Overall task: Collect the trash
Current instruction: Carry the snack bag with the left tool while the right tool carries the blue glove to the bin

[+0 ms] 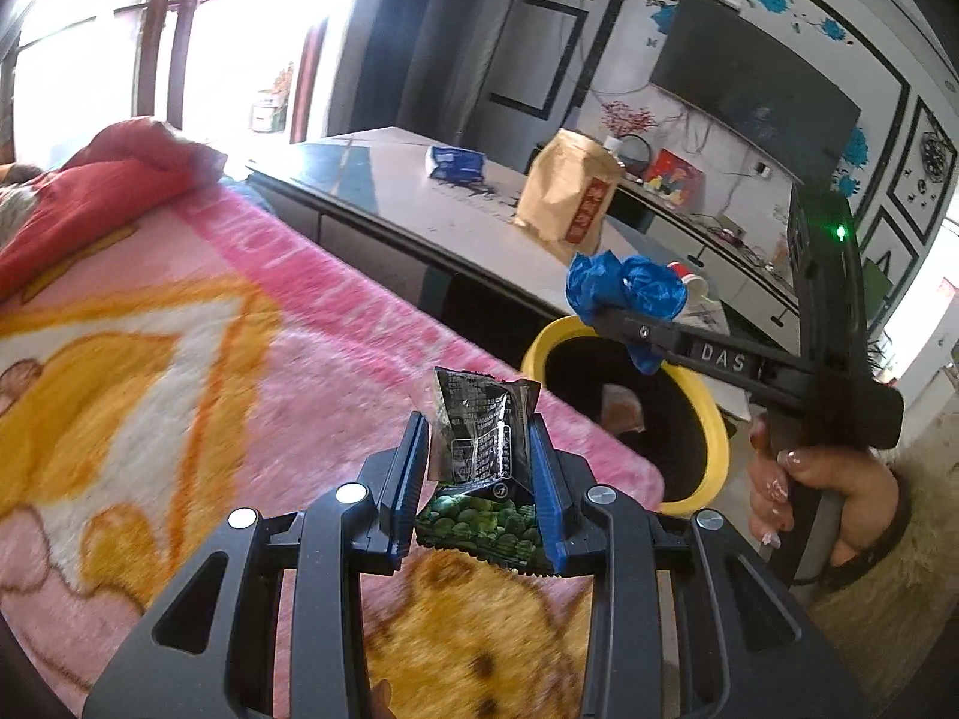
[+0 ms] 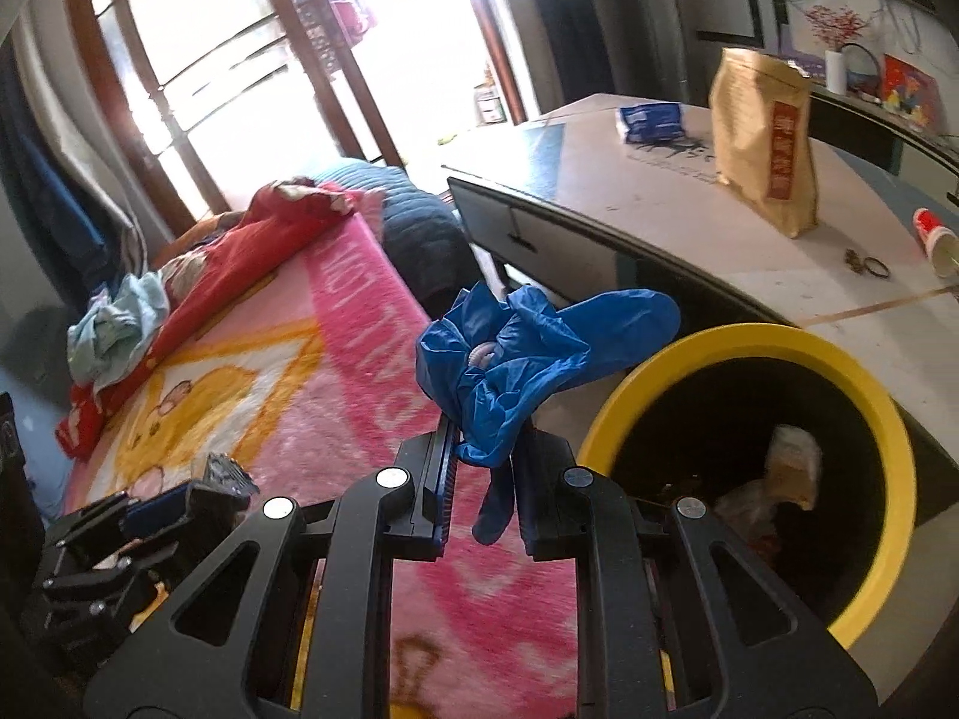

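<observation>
Surface: a pink plush blanket [image 1: 287, 323] with an orange-and-white cartoon print covers a bed. A red quilt [image 2: 240, 257] lies bunched at its far end, with a pale blue cloth [image 2: 117, 323] beside it. Beyond stands a wood-framed window [image 2: 198, 60], strongly backlit. Beside the bed is a low white table [image 1: 389, 180] with dark edges. The far wall carries a dark television [image 1: 755, 84] and blue flower decals.

Task items: the left gripper [image 1: 479, 455] is clamped on a snack wrapper [image 1: 479, 437], black and glossy with fine print above, green pea pattern below, crumpled and standing upright between the blue pads. The right gripper [image 2: 482, 473] is pressed together on a crumpled blue disposable glove [image 2: 515, 353]; one finger of the glove hangs down between the jaws, and the bulk billows above them. A hand [image 1: 821, 491] with painted nails and a furry cuff grips the right tool's handle.

Surroundings: a yellow-rimmed bin [image 2: 749, 341] with a black interior stands between the bed edge and the table, with pale wrappers already inside. The glove is held just beside its rim; the snack wrapper is over the blanket, near the bin. On the table stand a kraft paper pouch [image 2: 767, 144] with a red label, a blue packet [image 2: 650, 120] and a tipped red-and-white cup [image 2: 935, 233].
</observation>
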A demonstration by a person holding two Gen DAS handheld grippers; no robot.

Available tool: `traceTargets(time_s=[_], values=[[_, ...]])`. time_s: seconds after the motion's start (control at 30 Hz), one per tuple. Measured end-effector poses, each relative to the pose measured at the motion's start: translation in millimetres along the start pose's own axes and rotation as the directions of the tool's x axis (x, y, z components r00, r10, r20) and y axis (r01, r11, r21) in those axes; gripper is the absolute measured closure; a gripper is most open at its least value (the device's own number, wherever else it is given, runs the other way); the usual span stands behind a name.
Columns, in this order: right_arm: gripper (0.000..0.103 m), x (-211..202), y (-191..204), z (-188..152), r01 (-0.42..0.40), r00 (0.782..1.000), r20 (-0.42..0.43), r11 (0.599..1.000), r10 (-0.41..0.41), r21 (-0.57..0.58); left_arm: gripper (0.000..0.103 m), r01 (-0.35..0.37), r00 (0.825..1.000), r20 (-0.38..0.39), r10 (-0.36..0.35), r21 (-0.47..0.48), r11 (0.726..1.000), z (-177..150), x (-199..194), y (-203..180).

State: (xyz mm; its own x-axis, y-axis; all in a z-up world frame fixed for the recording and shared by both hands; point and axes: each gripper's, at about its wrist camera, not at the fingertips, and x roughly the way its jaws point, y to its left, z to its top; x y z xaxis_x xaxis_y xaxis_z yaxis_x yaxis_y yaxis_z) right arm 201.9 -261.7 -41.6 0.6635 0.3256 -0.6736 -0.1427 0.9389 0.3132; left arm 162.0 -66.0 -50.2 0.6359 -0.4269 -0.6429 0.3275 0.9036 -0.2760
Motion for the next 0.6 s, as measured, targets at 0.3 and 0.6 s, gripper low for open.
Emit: traceTargets(time_s=[0.3, 0.6], values=[[0.091, -20, -43, -3, 0.07, 0.997, 0.03, 0.995, -0.072, 0.067, 0.072, 0.055, 0.998, -0.002, -0.055, 0.052, 0.997, 15, 21, -32], [0.091, -37, -80, -8, 0.123, 0.991, 0.045, 0.983, -0.13, 0.134, 0.072, 0.102, 0.995, -0.026, -0.099, 0.113, 0.988, 23, 46, -67]])
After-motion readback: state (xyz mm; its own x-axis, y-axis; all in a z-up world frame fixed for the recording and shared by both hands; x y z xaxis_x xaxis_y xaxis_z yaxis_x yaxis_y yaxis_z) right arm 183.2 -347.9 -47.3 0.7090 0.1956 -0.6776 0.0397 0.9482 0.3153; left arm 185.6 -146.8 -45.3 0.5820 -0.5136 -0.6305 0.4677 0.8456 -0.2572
